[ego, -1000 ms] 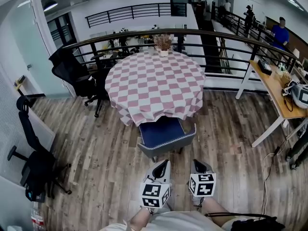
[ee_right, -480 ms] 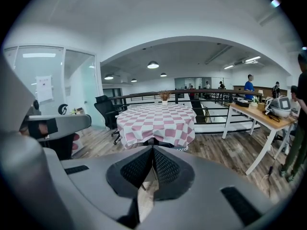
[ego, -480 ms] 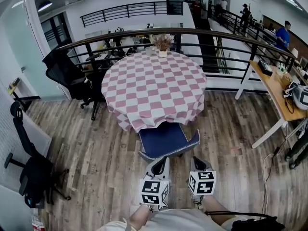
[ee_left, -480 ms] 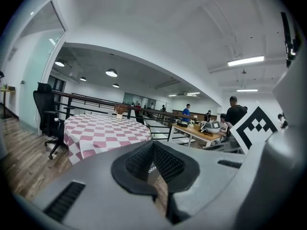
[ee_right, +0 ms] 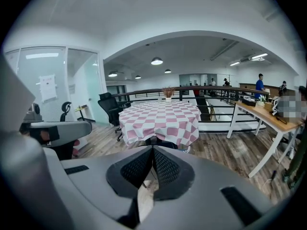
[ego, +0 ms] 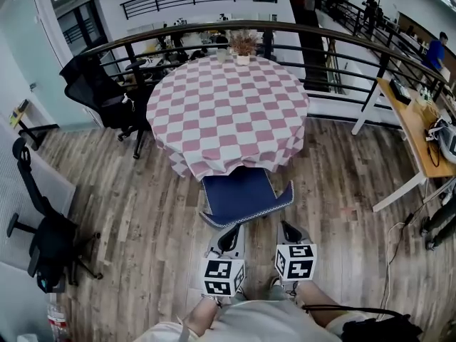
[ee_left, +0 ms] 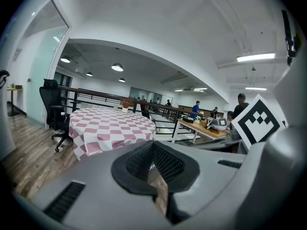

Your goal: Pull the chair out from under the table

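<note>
A round table (ego: 228, 109) under a pink-and-white checked cloth stands ahead of me. The blue chair (ego: 239, 194) is tucked partly under its near edge, with its curved backrest rim toward me. In the head view my left gripper (ego: 231, 231) and right gripper (ego: 287, 227) hover side by side just short of that rim, not touching it. Both are shut with nothing between the fingers. The left gripper view shows its shut gripper (ee_left: 153, 146) with the table (ee_left: 110, 128) beyond. In the right gripper view the chair (ee_right: 158, 141) peeks over the shut gripper (ee_right: 153, 150).
Two black office chairs (ego: 107, 98) (ego: 43, 234) stand at the left. A black railing (ego: 342, 48) curves behind the table. A wooden desk (ego: 417, 127) with equipment is at the right. A small potted plant (ego: 244, 47) sits on the table's far edge.
Both grippers have moved forward toward the chair, and the gap to its backrest has shrunk. The jaws have stayed shut and the chair has not moved.
</note>
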